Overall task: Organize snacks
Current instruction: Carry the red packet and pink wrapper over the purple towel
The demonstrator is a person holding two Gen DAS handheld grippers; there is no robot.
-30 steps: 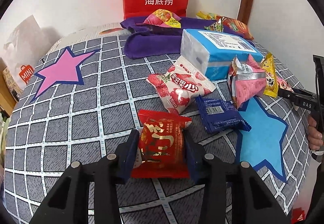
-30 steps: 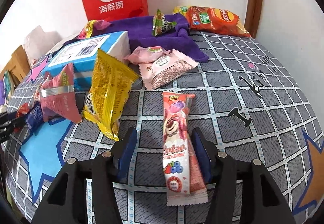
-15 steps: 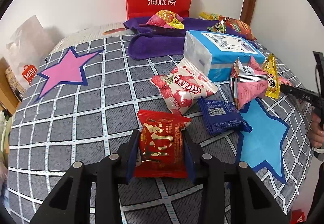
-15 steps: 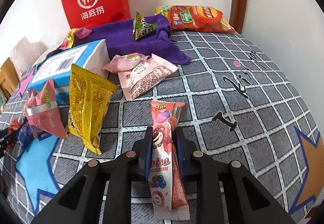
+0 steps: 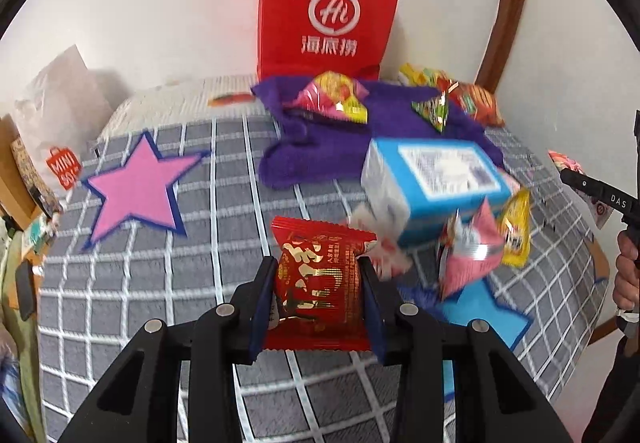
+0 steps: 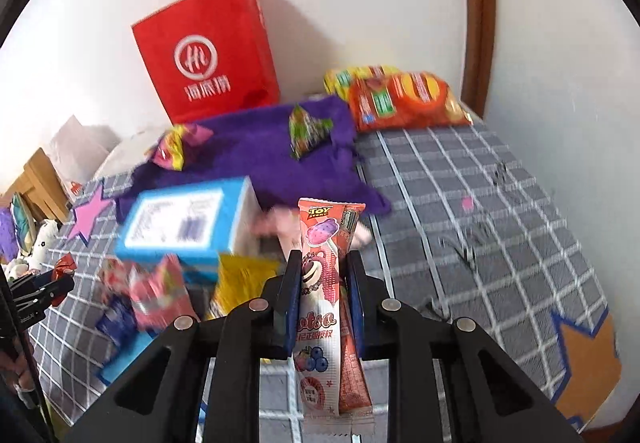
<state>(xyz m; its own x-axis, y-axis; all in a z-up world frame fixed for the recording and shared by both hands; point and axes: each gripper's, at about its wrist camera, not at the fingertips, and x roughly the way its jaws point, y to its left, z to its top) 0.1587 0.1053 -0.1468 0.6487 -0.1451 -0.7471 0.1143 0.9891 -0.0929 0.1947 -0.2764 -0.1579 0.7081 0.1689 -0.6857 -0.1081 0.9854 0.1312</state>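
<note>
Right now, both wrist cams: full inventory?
red snack packet: 1, red and gold, in left gripper
Toy Story stick pack: 1, pink, in right gripper
paper bag: 1, red, against wall
towel: 1, purple, before bag
tissue pack: 1, blue-white, mid-bed
triangle packets: 2, multicoloured, on towel
chip bag: 1, orange, far corner
yellow packet: 1, beside tissue pack
bedspread: 1, grey grid, stars

A paper bag (image 5: pixel 330 9) stood against the wall at the back of the bed (image 5: pixel 160 263). Before it lay a towel (image 5: pixel 320 151) with two small packets (image 5: pixel 334 97) on it. A box (image 5: pixel 432 179) sat in front of the towel, more packets (image 5: pixel 472 255) crowded just before it. To the towel's right lay a chip bag (image 6: pixel 404 101).
</note>
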